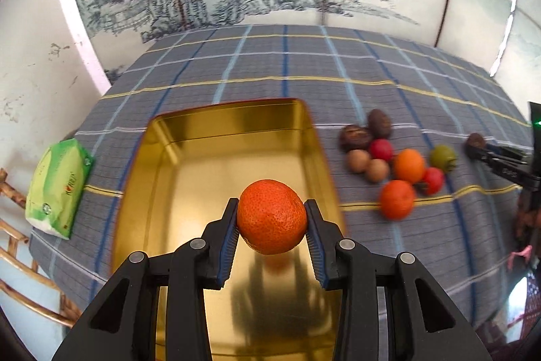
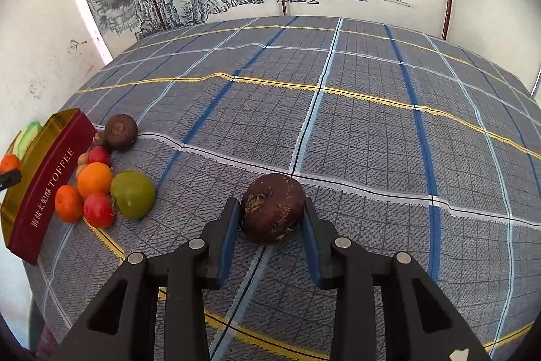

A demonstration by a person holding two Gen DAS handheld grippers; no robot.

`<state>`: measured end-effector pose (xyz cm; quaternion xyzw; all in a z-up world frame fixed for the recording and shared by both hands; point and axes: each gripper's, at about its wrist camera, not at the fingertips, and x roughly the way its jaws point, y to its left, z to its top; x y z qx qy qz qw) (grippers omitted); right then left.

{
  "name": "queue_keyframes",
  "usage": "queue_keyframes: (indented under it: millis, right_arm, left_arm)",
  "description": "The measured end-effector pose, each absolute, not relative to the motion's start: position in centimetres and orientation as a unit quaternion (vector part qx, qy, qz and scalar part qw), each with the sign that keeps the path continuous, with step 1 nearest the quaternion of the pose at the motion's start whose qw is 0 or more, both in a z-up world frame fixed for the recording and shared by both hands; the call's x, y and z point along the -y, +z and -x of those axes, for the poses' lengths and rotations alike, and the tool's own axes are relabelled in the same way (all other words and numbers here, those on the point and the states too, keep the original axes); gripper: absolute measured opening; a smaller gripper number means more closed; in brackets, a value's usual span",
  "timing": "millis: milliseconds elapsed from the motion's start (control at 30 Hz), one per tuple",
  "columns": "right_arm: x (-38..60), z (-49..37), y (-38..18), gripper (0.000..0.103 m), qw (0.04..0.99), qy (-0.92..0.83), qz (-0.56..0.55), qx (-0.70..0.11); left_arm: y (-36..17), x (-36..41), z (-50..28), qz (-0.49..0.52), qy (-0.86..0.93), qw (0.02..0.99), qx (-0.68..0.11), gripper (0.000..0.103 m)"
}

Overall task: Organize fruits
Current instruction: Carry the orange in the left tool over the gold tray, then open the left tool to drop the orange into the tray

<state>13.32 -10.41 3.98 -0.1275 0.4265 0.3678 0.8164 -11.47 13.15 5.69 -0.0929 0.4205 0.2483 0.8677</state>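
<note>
Checked blue-grey cloth (image 1: 270, 63) covers the table, and in the left wrist view the left gripper (image 1: 272, 222) is clenched on a mandarin (image 1: 271, 216), its wider axis spanning pad to pad, above the open gold tin (image 1: 189, 137). From the right wrist view, the right gripper (image 2: 272, 222) is clenched on a dark brown round fruit (image 2: 273, 213) against the cloth, its rough stem scar facing left, well apart from the fruit pile (image 2: 101, 188) beside the tin's red wall (image 2: 47, 192).
</note>
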Motion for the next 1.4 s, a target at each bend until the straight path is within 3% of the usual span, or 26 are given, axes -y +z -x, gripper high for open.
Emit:
queue_keyframes:
  millis: [700, 1400]
  right_arm:
    - [9.9, -13.0, 4.0, 0.033, 0.821, 0.355, 0.152, -0.421]
    - [9.9, -13.0, 3.9, 0.033, 0.821, 0.355, 0.152, -0.42]
  left_arm:
    - [2.4, -19.8, 9.5, 0.09, 0.277, 0.826, -0.482, 0.039]
    - [3.7, -20.6, 9.5, 0.099, 0.312, 0.814, -0.48, 0.041]
